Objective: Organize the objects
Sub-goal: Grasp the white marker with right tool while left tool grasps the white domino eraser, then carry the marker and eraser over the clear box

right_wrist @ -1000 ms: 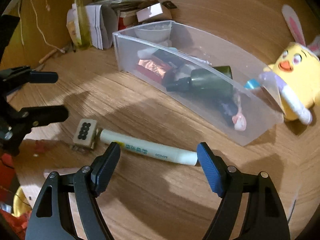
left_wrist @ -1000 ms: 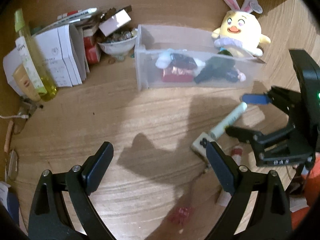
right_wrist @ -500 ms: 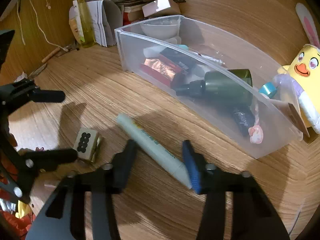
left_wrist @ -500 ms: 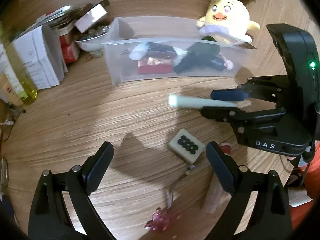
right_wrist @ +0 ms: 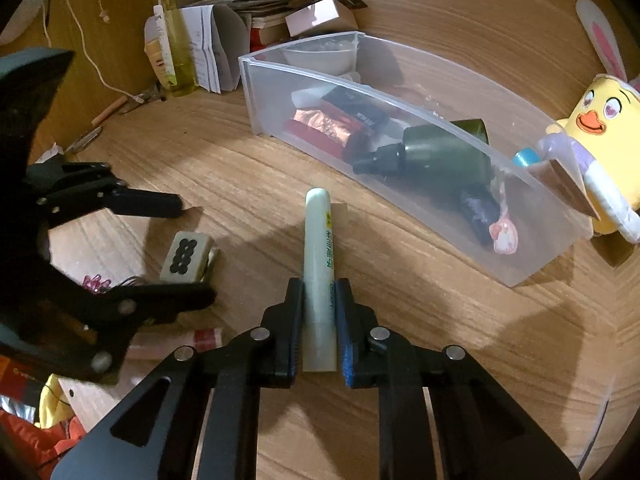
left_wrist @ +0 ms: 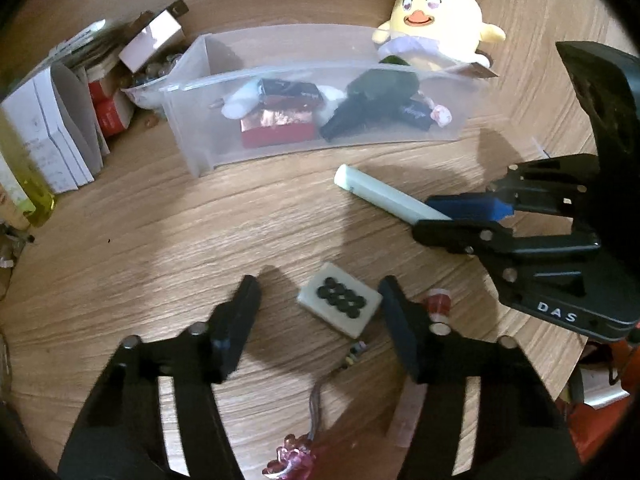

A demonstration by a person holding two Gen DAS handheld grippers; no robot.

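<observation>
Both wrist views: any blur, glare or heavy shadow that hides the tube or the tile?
Left wrist view: strong fisheye bending, dark corners, soft focus; the left claw shadows the table by the tile, still readable. Right wrist view: sharper; the tube is evenly lit in the right claw, no glare.

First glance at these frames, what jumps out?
The right gripper is shut on a pale green tube in mid-table. Behind it, a clear bin holds a dark green bottle, with a yellow chick plush beyond its far end.
</observation>
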